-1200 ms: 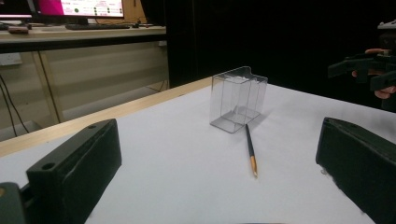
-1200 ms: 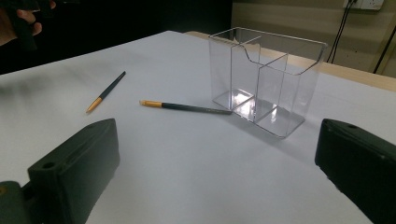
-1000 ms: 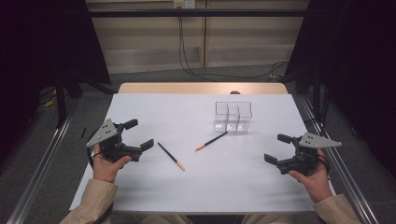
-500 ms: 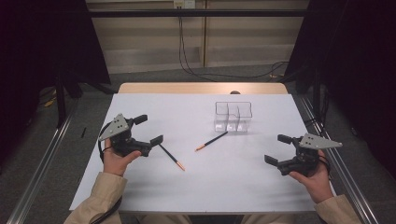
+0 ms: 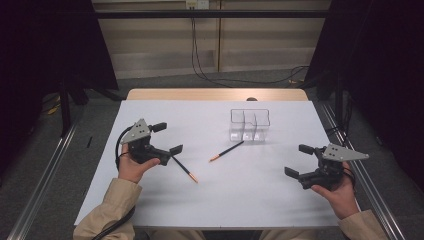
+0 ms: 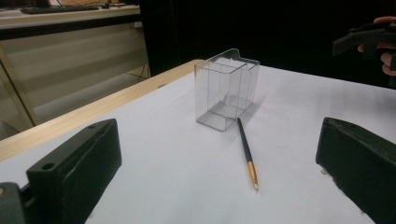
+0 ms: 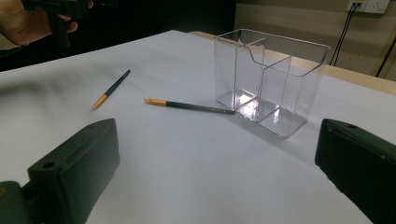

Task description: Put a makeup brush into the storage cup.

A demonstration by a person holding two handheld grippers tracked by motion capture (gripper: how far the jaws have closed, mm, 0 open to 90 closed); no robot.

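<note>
On the white table [image 5: 250,200], wide bare room near the front edge, left gripper [image 5: 166,138] open-jawed beside a pencil [image 5: 184,170], right gripper [image 5: 298,160] open too.

The white-covered counter [image 5: 250,200] lies bare across its whole near half between the left tongs [image 5: 169,138] and the right tongs [image 5: 299,160], so either could sweep inward there unhindered. Toward the far side stands the one upright obstacle, a clear plastic divided box [image 5: 249,124], with one dark pencil with an orange tip [image 5: 226,151] lying flat against its near foot. A second dark orange-tipped pencil [image 5: 185,170] lies flat just beside the left tongs' lower jaw; both jaws stand wide apart.
</note>
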